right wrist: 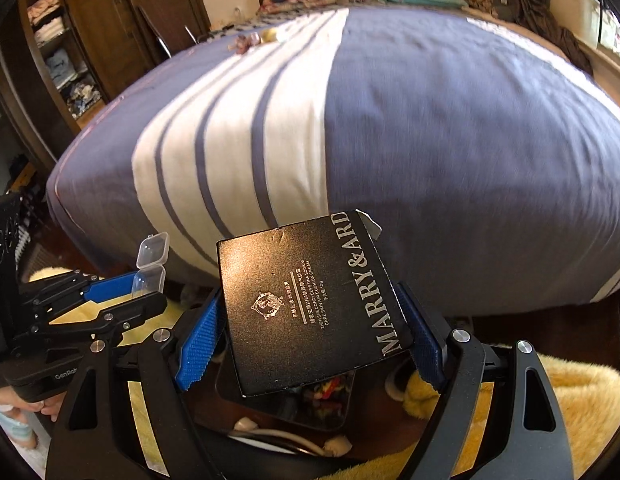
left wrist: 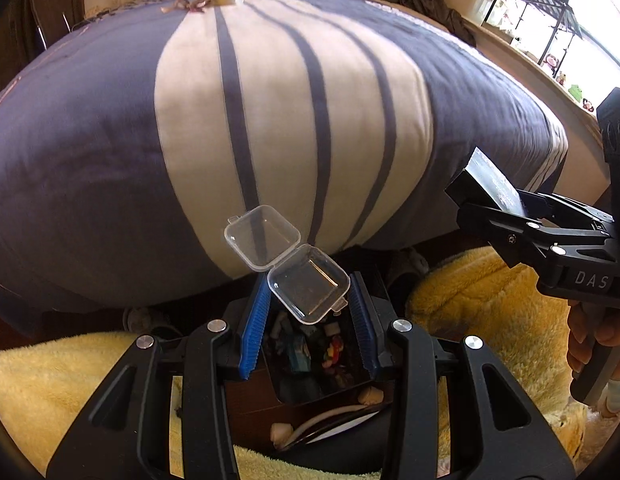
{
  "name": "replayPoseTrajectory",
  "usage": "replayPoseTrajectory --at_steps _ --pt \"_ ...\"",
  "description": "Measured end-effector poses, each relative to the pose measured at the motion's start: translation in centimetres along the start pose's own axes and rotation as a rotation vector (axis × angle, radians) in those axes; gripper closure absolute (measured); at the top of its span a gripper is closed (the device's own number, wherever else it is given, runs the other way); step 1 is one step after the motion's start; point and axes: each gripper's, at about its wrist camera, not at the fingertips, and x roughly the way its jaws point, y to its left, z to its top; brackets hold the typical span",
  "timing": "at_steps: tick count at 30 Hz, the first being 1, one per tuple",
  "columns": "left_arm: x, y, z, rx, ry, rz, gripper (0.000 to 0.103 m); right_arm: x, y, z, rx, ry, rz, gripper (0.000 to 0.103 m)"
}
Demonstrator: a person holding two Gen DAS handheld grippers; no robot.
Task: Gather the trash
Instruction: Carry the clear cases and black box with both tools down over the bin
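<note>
Ribbed blue gripper (left wrist: pixel 310 320) pads pinch clear hinged plastic case (left wrist: pixel 286 260).

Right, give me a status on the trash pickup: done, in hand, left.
Done: the dark bin below already holds mixed scraps. In hand: the left gripper is shut on an open clear plastic case, the right gripper on a black cosmetics box, both above the bin, not yet dropped. Left: small wrappers lie on the far end of the bed.
</note>
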Motion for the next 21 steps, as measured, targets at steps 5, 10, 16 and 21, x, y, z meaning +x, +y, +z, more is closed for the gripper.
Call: replayPoseTrajectory --at_steps 5,10,16,21 --pt "2.6 0.3 -0.9 -0.012 0.065 -0.009 0.065 2.0 -0.1 -1.1 0.008 0.052 -0.006 0.021" --pt "5.7 0.7 -2.0 -0.03 0.137 -0.029 0.065 4.0 -0.3 -2.0 0.021 0.102 -0.014 0.021" --pt "8.4 1.6 -2.7 -0.056 0.214 -0.067 0.065 6.4 -0.3 -2.6 0.028 0.164 -0.019 0.021" --pt "10.1 1.8 -3.3 -0.065 0.269 -0.092 0.065 8.6 -0.6 -2.8 0.051 0.217 -0.009 0.021"
